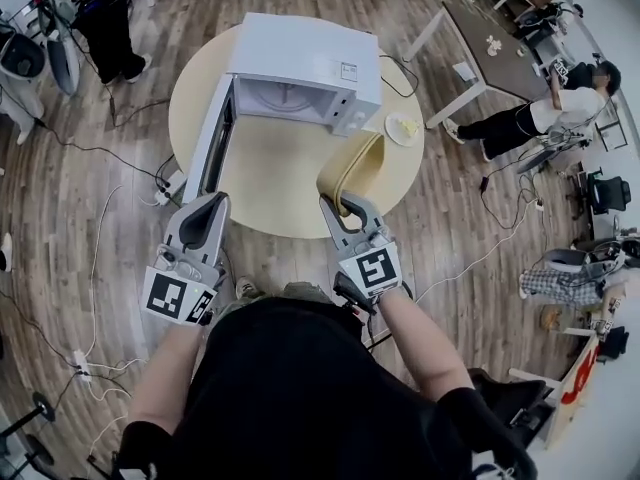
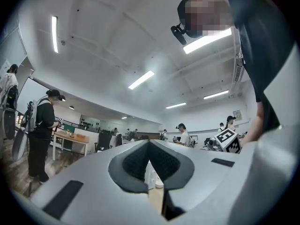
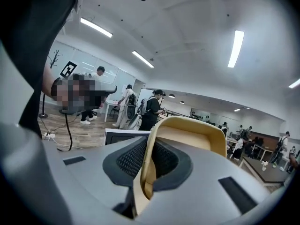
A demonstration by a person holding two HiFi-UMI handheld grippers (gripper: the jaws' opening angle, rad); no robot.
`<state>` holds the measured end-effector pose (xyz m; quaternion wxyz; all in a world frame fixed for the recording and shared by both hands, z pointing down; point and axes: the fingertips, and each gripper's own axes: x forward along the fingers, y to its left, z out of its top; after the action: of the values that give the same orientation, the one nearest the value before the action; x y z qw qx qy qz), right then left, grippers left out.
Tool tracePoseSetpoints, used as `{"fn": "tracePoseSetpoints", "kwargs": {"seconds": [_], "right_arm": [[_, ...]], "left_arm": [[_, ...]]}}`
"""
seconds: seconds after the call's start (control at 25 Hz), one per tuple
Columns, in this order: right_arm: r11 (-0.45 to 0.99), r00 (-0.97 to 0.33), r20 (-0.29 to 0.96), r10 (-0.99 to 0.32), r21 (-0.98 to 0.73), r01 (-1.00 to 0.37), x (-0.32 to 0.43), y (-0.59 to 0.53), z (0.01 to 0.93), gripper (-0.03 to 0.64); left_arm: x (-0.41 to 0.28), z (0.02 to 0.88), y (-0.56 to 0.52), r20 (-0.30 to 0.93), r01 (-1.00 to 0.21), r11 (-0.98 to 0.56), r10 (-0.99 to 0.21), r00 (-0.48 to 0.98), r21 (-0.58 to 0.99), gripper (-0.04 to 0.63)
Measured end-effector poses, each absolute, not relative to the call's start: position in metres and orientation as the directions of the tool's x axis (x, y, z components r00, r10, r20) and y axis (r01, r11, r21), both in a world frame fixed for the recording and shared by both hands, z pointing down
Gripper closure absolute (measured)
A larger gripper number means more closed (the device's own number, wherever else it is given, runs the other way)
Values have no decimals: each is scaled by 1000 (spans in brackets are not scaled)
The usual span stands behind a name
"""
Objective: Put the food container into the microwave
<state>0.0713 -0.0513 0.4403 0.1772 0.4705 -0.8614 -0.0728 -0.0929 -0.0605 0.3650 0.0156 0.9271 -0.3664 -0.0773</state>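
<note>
Container [image 1: 352, 166] rim sits clamped in the right tool [image 1: 345, 208].

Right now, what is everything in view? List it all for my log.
microwave: one, white, on the round table, door open at the left
round table: one, pale yellow, centre
food container: one, tan, tilted over the table, rim clamped
small plate: one, white, table's right edge
dark table: one, brown, upper right
bystanders: two clear ones, far left and far right
cables: several, on the wooden floor
left gripper: grey, shut, empty
right gripper: grey, shut on the food container
</note>
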Motion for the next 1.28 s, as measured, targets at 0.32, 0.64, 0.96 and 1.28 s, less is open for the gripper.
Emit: {"fn": "tracePoseSetpoints", "kwargs": {"seconds": [0.32, 0.64, 0.96, 1.28], "right_arm": [[654, -528, 389, -755, 388, -650, 43, -92, 481, 572], [818, -612, 543, -575, 382, -429, 22, -138, 545, 574], [894, -616, 650, -445, 357, -270, 19, -167, 592, 575], [921, -578, 719, -386, 334, -199, 31, -199, 626, 577]], "left_arm": [[-104, 376, -83, -113, -670, -736, -677, 727, 98, 577], [-95, 384, -111, -73, -714, -692, -721, 689, 104, 577], [-99, 401, -139, -23, -761, -636, -769, 639, 130, 577], [-96, 415, -156, 3, -780, -605, -790, 613, 158, 577]]}}
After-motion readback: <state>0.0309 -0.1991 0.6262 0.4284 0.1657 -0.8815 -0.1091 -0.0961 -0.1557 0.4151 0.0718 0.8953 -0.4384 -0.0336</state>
